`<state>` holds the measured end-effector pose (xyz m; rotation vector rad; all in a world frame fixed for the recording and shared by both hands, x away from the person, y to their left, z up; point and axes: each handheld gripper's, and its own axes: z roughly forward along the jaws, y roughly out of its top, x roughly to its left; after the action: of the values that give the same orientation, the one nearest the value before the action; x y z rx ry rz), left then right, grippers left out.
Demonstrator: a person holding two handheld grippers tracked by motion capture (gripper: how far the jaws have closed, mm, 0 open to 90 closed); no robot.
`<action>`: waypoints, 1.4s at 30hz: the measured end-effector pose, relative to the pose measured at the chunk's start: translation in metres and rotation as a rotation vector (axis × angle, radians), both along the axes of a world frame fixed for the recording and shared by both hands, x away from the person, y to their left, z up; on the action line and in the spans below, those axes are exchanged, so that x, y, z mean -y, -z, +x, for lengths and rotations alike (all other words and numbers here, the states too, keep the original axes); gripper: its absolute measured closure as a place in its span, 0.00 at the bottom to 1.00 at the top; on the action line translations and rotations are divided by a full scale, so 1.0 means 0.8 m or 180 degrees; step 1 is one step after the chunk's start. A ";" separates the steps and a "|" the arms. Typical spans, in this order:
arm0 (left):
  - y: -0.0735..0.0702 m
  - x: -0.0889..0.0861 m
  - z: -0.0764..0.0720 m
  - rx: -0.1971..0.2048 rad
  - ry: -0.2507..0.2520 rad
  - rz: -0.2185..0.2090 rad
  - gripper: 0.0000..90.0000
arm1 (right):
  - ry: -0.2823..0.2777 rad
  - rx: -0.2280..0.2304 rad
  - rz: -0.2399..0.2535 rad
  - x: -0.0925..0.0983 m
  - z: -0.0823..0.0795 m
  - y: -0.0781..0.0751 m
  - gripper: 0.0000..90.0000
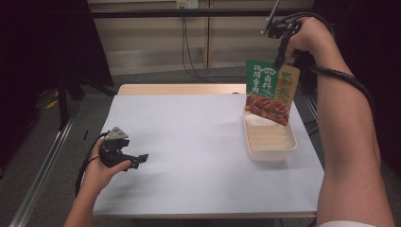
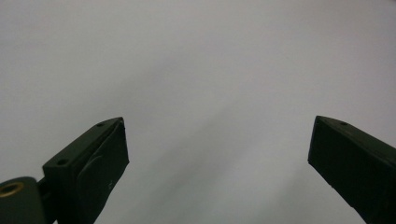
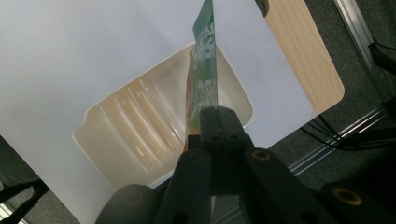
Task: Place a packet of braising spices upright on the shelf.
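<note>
The snack pouch [image 1: 269, 90] hangs above the far end of the white tray [image 1: 269, 153], pinched at its top edge by the right gripper [image 1: 280, 61], jaws clamped flat. It looks light and floppy, probably slick film, so the stiffer sealed rim suits gripping. The left gripper [image 1: 139, 158] rests on the table [image 1: 189, 142], jaws wide, holding nothing.

Bare forearms, a white sleeve edge at the right elbow. Matte black left hand-held gripper [image 1: 140, 158] topped by a grey three-cornered plate; black right hand-held gripper [image 1: 279, 60] with brass-ringed screw holes, black cables trailing behind.
</note>
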<state>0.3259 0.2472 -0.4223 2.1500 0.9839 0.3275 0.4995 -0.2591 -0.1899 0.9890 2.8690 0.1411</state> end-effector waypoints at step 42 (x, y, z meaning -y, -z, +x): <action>-0.003 -0.001 -0.002 0.0009 0.0001 -0.0006 0.05 | 0.0018 -0.0018 0.0027 0.009 0.007 0.026 1.00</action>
<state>0.3246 0.2481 -0.4200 2.1475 0.9819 0.3293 0.5051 -0.2665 -0.2104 1.0005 2.8729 0.1503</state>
